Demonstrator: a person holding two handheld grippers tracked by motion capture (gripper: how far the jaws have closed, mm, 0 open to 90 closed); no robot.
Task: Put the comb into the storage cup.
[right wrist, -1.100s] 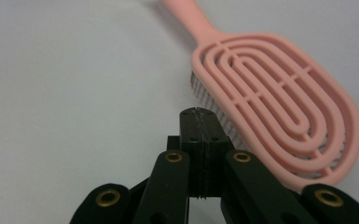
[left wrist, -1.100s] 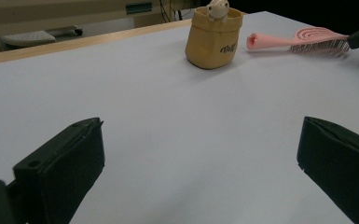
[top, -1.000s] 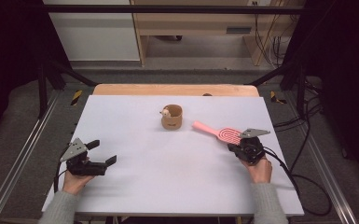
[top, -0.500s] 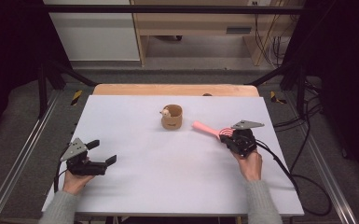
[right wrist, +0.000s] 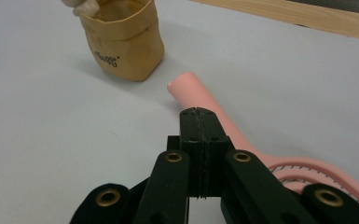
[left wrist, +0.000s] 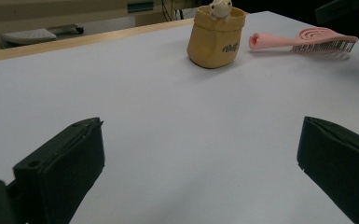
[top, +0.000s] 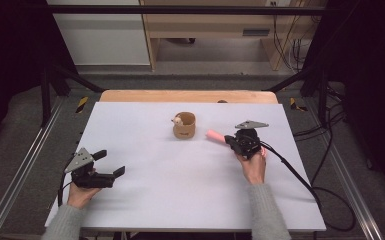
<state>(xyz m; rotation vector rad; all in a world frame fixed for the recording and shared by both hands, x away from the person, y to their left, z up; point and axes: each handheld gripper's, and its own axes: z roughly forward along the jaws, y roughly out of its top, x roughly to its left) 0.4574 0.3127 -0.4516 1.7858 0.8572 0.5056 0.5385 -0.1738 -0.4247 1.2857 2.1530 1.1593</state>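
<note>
Pink hairbrush [right wrist: 224, 119]: light, stiff plastic, smooth handle; best grabbed mid-handle. Right tongs [right wrist: 199, 116] pressed together above it, holding nothing; left tongs [left wrist: 200, 158] spread.

Table [top: 145, 200] holds all things. Small bag [top: 184, 126] sits near middle, toward far side. Little toy [top: 178, 120] sticks out of bag top. Brush [left wrist: 303, 40] lies right of bag, handle end toward bag, close but apart. Right gripper [top: 241, 142] sits over brush. Left gripper [top: 111, 162] rests near front left, well apart from bag.
</note>
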